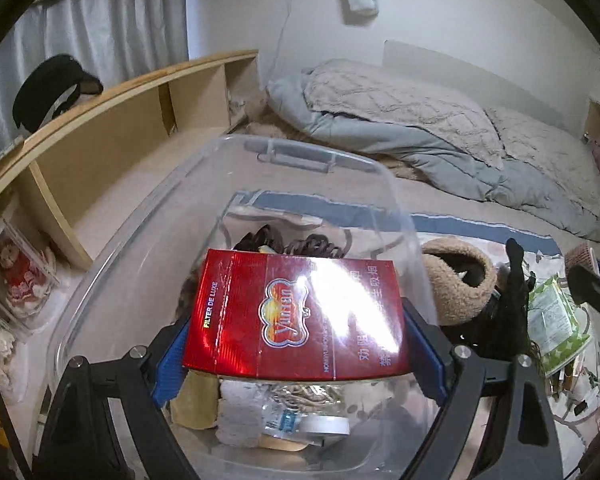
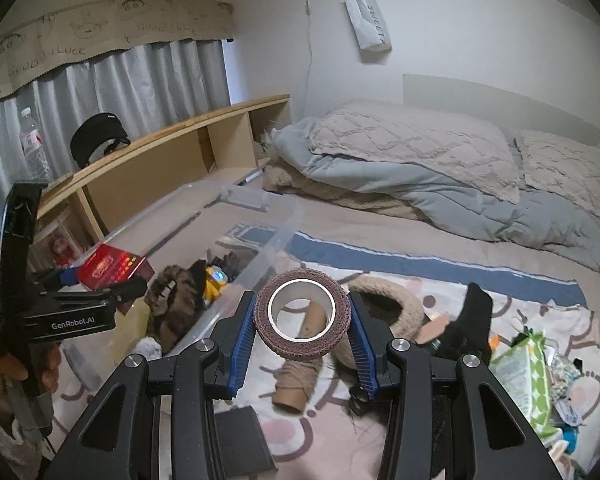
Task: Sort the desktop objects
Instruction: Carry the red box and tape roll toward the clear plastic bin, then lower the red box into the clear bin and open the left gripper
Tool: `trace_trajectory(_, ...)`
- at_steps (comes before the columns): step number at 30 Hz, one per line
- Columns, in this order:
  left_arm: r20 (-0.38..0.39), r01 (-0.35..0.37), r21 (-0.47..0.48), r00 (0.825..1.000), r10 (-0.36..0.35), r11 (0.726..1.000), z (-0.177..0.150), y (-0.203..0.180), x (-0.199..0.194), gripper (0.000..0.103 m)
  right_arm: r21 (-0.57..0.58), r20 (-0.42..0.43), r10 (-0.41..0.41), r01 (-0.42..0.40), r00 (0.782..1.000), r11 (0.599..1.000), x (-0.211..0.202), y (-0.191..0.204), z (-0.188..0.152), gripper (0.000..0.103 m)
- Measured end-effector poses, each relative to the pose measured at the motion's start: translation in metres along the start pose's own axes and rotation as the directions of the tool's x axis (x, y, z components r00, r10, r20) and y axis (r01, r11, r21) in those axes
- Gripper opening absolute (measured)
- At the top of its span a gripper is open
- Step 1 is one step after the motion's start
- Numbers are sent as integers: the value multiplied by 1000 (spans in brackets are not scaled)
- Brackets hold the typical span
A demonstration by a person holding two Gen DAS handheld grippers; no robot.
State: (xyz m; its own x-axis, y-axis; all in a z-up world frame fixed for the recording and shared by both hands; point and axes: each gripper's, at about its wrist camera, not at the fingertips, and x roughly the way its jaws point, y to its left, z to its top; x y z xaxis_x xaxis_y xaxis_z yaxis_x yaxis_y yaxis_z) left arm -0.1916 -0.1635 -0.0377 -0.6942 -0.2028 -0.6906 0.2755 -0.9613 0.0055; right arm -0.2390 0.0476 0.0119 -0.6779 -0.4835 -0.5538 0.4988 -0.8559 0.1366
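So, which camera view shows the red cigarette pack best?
The left wrist view: the red cigarette pack fills the centre, held between the left tool's blue pads above the clear bin, its front print readable. The right wrist view shows the pack only small, at the left, from the side.

The red cigarette pack [image 1: 296,316] covers most of the clear bin's [image 1: 112,248] contents; items beneath are indistinct. Glare washes out part of the pack's print. The tape roll [image 2: 302,316] hides part of the cardboard tube [image 2: 296,384]. The green packet [image 2: 528,376] is partly covered by clutter.
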Motion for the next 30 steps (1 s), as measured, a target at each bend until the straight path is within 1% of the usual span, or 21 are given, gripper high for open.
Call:
trace_trajectory(3,-13,-28,-14,1000,28,1000,2,12,5,91,-3,-10,11,-11,1000,1000,6,3,-1,45)
trace_trajectory(5,-40,-29,-28,999,27,999,1,22,10,91,-9,-21,10,-10,1000,1000,11,4,-2,45)
trace_trajectory(8,-90,-14,-54,996,10,998,-3,32,19,91,-15,-34,7,-8,999,1000,14,3,-4,45)
trace_trajectory(10,-131,11,-59,991,-18,998,-6,34,25,91,-10,-37,5,-5,999,1000,14,2,-5,45)
trace_trajectory(14,-183,51,-45,981,-59,998,-11,26,30,91,-3,-35,6,-6,999,1000,12,1,-5,45)
trace_trajectory(18,-222,77,15,972,-72,997,-19,9,30,91,-2,-32,7,-7,999,1000,10,4,-4,45)
trace_trajectory(22,-257,98,42,963,-84,994,-27,0,30,91,-5,-30,6,-6,1000,1000,7,7,-4,45)
trace_trajectory(26,-278,108,60,957,-87,992,-31,-4,31,91,-4,-31,12,-12,999,1000,7,9,-3,45)
trace_trajectory(30,-287,93,59,955,-73,994,-33,-2,30,91,-8,-32,13,-13,999,1000,6,13,-4,45)
